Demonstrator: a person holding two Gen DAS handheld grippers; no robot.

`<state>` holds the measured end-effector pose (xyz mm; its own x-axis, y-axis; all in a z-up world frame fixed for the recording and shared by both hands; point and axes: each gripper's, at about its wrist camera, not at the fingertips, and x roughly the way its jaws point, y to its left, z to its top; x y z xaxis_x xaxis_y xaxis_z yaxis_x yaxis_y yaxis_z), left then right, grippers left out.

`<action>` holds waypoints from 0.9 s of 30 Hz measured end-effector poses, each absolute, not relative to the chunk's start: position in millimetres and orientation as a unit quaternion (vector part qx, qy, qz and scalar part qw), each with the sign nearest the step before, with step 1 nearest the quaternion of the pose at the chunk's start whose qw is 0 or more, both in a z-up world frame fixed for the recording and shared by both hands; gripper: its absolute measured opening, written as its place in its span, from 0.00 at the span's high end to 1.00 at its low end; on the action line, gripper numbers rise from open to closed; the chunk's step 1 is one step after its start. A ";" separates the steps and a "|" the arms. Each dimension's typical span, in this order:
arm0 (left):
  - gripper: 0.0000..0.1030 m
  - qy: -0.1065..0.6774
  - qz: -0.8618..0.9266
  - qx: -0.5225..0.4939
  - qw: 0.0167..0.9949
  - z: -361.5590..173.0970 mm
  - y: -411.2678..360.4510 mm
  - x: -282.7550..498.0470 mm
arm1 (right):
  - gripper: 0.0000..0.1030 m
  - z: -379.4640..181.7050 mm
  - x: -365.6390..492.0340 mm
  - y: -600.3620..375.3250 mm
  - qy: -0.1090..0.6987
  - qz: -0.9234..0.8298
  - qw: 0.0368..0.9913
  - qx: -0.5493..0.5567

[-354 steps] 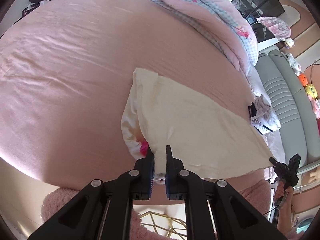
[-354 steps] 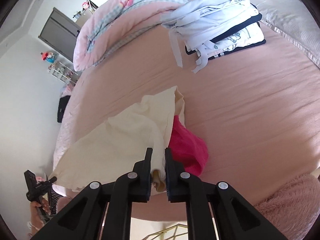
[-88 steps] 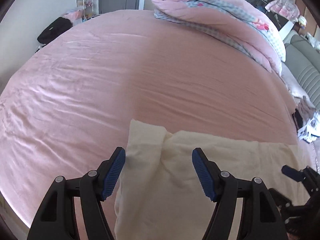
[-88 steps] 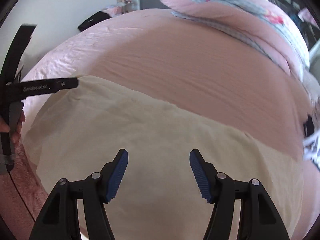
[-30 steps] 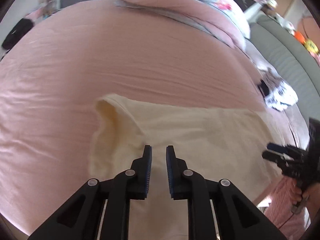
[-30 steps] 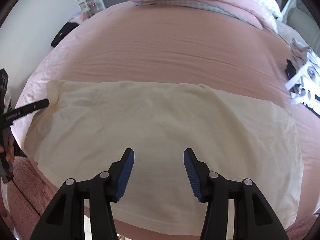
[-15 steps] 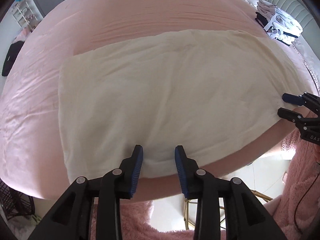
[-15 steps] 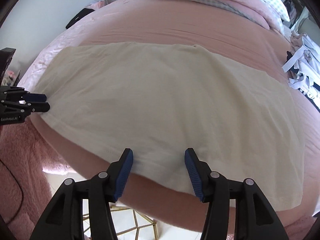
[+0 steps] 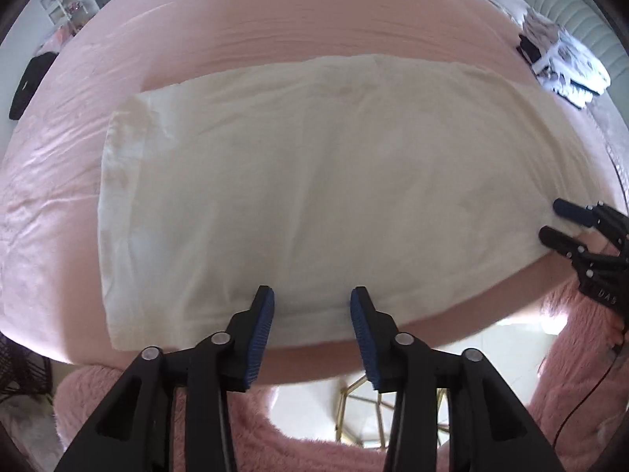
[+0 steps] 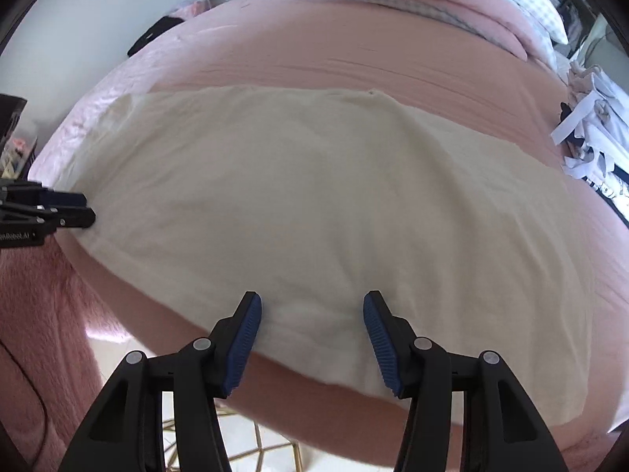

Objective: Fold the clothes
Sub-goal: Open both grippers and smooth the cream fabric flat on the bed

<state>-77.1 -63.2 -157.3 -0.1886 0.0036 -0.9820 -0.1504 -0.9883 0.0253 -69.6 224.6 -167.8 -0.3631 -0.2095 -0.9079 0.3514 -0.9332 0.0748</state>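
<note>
Cream garment (image 9: 314,181) lies flat ahead of both fingertips — left gripper (image 9: 312,314) opening, right gripper (image 10: 310,314) released, neither gripping cloth

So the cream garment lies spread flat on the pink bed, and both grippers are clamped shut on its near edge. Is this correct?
Not quite. The cream garment does lie spread flat on the pink bed, but neither gripper is clamped on it. The left wrist view shows the left gripper with its jaws opening, and the right wrist view shows the right gripper open; both hover at the near edge.
</note>
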 end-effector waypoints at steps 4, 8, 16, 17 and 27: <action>0.56 0.055 0.787 -0.614 0.036 -147.1 -67.8 -80.9 | 0.48 -143.3 -51.4 256.2 0.040 -0.842 0.150 0.516; 0.55 -0.016 0.820 -0.567 0.075 -137.9 -55.3 -115.0 | 0.47 -130.1 -82.5 271.3 0.012 -0.850 0.138 0.509; 0.55 -0.024 0.846 -0.519 0.121 -155.5 -5.5 -213.2 | 0.47 -127.1 -181.6 273.0 0.037 -0.868 0.090 0.487; 0.55 -0.032 0.848 -0.513 0.128 -159.5 -0.8 -226.6 | 0.47 -130.5 -193.4 274.8 0.038 -0.869 0.083 0.486; 0.71 0.040 0.848 -0.521 0.088 -169.6 -19.5 -230.9 | 0.42 -175.5 -235.9 375.7 -0.005 -0.847 -0.037 0.529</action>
